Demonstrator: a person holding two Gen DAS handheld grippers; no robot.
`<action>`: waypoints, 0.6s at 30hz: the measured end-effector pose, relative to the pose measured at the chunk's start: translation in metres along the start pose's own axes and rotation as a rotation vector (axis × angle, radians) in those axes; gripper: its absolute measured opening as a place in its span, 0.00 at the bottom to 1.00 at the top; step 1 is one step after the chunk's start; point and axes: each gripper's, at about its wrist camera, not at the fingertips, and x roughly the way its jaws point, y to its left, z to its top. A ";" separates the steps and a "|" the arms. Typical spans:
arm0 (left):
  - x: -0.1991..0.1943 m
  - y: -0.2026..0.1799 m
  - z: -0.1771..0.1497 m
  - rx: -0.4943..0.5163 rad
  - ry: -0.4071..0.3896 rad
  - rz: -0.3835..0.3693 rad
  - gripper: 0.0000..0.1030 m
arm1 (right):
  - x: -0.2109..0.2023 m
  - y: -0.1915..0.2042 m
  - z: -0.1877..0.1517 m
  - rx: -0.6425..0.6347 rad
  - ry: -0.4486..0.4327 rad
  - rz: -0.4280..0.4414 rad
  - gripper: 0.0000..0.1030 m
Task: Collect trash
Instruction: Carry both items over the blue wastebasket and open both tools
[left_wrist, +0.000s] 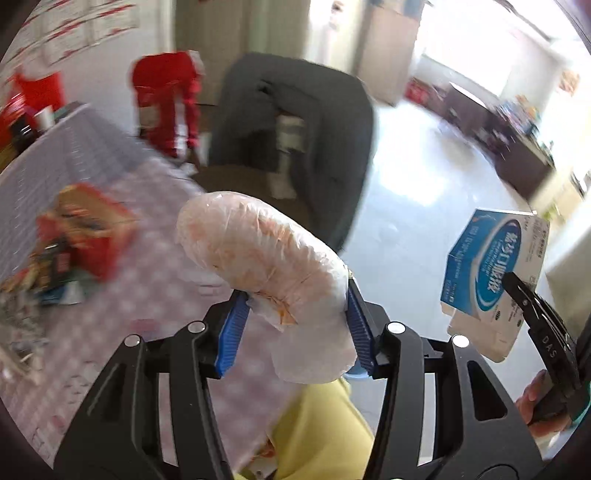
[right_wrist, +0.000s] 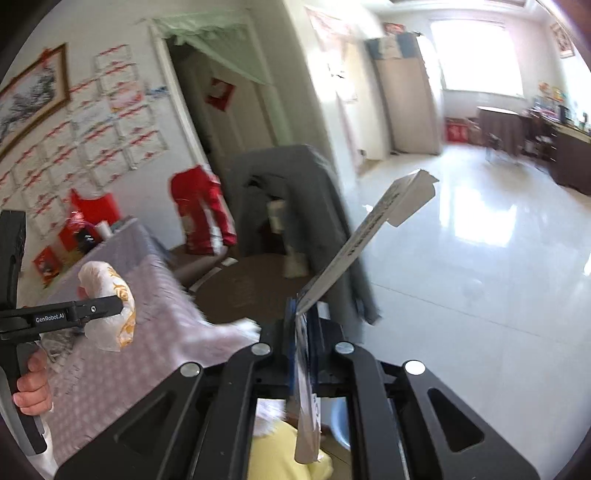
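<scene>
Left wrist view first: the left gripper (left_wrist: 297, 314) has its blue pads (left_wrist: 231, 332) about half apart, squeezing a crumpled stained plastic bag (left_wrist: 255, 258). The bag's a fat sausage shape, its long axis running from the lower middle up toward the upper left of the frame, with a loose tail hanging below the pads. At the right edge the right gripper (left_wrist: 517, 284) pinches a flattened blue-and-white carton (left_wrist: 491, 273), broad printed face toward this camera, standing roughly upright. At left, on the checked tablecloth (left_wrist: 155, 280), sits a blurry red box (left_wrist: 88, 236); can't tell what's in it. Something yellow (left_wrist: 317, 432) shows at bottom centre, too close to identify.

Right wrist view: right gripper (right_wrist: 303, 314) is nearly fully closed on the carton (right_wrist: 369, 240), seen edge-on here as a thin strip, long axis slanting from bottom centre to upper right, open flap at the far end. Left gripper (right_wrist: 118, 304) is at the lower left over the tablecloth (right_wrist: 147, 332), with the bag (right_wrist: 107, 302) bulging above and below its finger. Grey jacket (right_wrist: 295, 192) hangs on a chair in the middle.
</scene>
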 end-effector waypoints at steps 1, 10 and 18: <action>0.010 -0.017 -0.001 0.031 0.023 -0.020 0.49 | -0.003 -0.010 -0.004 0.012 0.004 -0.018 0.06; 0.083 -0.108 -0.005 0.228 0.173 -0.071 0.50 | -0.013 -0.073 -0.036 0.110 0.074 -0.122 0.06; 0.112 -0.132 0.002 0.294 0.177 -0.068 0.73 | -0.009 -0.093 -0.056 0.165 0.140 -0.160 0.06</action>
